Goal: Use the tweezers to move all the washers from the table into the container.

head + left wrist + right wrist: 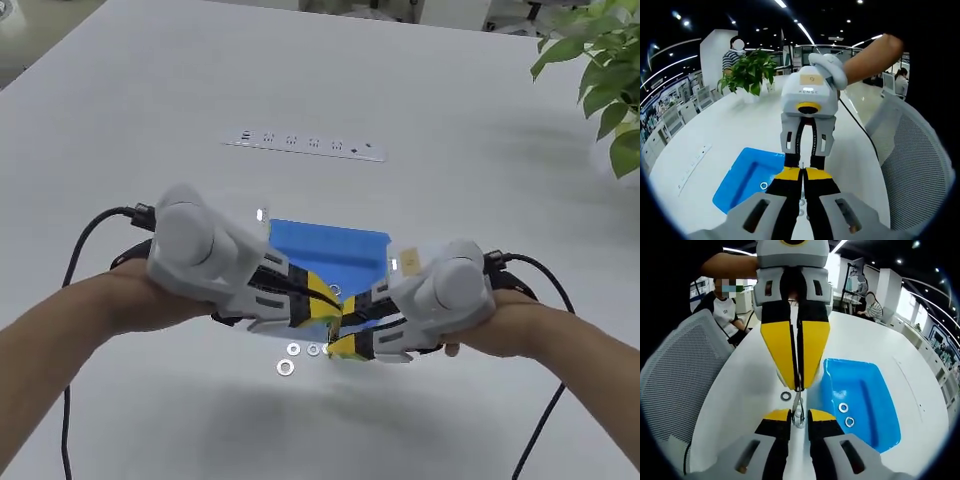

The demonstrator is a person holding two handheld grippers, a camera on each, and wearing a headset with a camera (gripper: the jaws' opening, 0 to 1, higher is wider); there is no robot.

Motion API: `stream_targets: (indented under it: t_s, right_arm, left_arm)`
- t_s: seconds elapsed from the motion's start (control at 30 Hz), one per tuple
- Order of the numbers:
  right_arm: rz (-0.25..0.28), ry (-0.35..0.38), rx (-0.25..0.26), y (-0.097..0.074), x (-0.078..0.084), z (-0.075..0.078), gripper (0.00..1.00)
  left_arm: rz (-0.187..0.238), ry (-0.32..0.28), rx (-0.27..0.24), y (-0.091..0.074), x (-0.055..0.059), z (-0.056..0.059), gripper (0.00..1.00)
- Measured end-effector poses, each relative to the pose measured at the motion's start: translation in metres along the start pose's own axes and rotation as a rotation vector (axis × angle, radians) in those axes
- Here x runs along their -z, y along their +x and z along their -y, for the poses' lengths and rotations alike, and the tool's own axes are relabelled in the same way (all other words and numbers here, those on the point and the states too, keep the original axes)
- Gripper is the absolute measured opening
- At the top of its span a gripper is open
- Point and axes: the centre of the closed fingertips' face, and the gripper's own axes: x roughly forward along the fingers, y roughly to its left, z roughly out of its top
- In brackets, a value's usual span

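Note:
My two grippers meet tip to tip over the near edge of the blue container (345, 250). The left gripper (326, 312) comes in from the left and is shut on the thin metal tweezers (797, 402). The right gripper (799, 416) faces it, its yellow jaws closed around the tweezers' other end. The left gripper's own jaws (801, 176) are pressed together on the thin blade. Three washers (293, 349) lie on the table just in front of the grippers, one washer (786, 396) beside the tweezers. Two washers (843, 407) lie inside the container (865, 390).
A white power strip (303, 143) lies on the table beyond the container. A potted plant (605, 70) stands at the far right. A mesh chair (680, 375) sits by the table's edge, and people sit in the background.

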Motion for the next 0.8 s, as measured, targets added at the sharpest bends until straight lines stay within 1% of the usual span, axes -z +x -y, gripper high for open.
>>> stream_targets:
  t_s: [0.07, 0.1, 0.23, 0.6, 0.8]
  right_arm:
    - [-0.008, -0.001, -0.016, 0.0015, 0.0013, -0.0039, 0.11]
    - [-0.011, -0.007, -0.012, 0.002, 0.0017, -0.0032, 0.11]
    - [-0.014, 0.012, -0.014, 0.0018, 0.0028, -0.0034, 0.1]
    - [-0.011, 0.028, -0.007, 0.0012, 0.0029, -0.0031, 0.09]
    - [-0.015, 0.023, -0.007, 0.0005, 0.0023, -0.0022, 0.09]
  left_arm:
    - [-0.002, -0.004, -0.001, 0.0, 0.0002, -0.0011, 0.05]
    - [-0.003, -0.005, 0.0, 0.0001, 0.0002, -0.0012, 0.05]
    - [-0.004, -0.007, -0.002, 0.0007, 0.0003, -0.0014, 0.05]
    - [-0.013, 0.0, -0.014, 0.0014, -0.0001, -0.0014, 0.05]
    - [-0.014, -0.005, -0.02, 0.0, 0.0002, -0.0024, 0.06]
